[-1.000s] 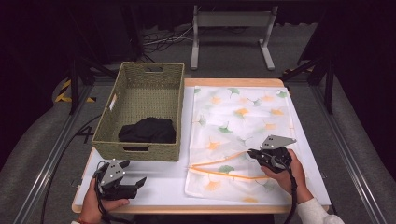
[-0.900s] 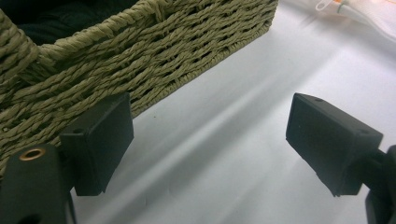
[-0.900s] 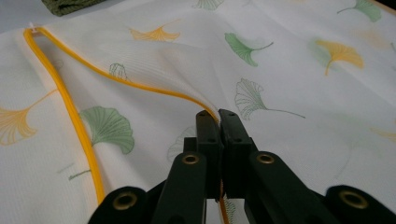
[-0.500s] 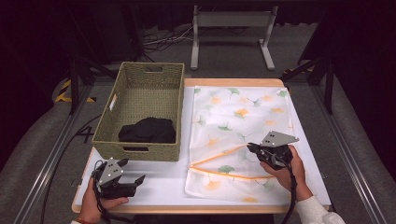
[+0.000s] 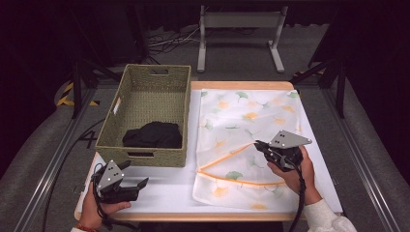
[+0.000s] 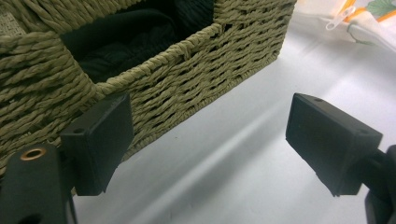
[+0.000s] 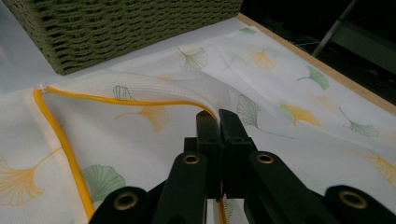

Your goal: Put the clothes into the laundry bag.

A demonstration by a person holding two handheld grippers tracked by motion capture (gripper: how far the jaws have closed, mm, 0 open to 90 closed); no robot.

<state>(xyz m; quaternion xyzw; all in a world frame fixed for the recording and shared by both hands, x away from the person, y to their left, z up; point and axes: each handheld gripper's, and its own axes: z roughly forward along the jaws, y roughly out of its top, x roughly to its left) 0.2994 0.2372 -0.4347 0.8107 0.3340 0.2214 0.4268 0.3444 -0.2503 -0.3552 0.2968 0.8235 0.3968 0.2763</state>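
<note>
A white mesh laundry bag (image 5: pixel 246 121) with a ginkgo-leaf print and an orange zipper edge (image 5: pixel 227 157) lies flat on the right half of the table. My right gripper (image 5: pixel 257 144) is shut on the upper lip of the bag's opening and holds that lip a little above the lower layer; the right gripper view has the shut gripper (image 7: pixel 217 115) pinching the yellow-trimmed edge (image 7: pixel 140 102). A woven basket (image 5: pixel 147 113) at the left holds a black garment (image 5: pixel 152 135). My left gripper (image 5: pixel 140 186) rests open near the front left edge, its fingers (image 6: pixel 100 140) empty in front of the basket wall (image 6: pixel 196 60).
The white table top (image 5: pixel 159 186) has a wooden rim. A metal stand (image 5: pixel 239 24) stands on the floor beyond the table, with cables (image 5: pixel 164 41) beside it. Rails run along both sides of the table.
My right gripper has lifted slightly with the bag's upper lip, so the opening gapes a bit more. The left gripper has stayed in place.
</note>
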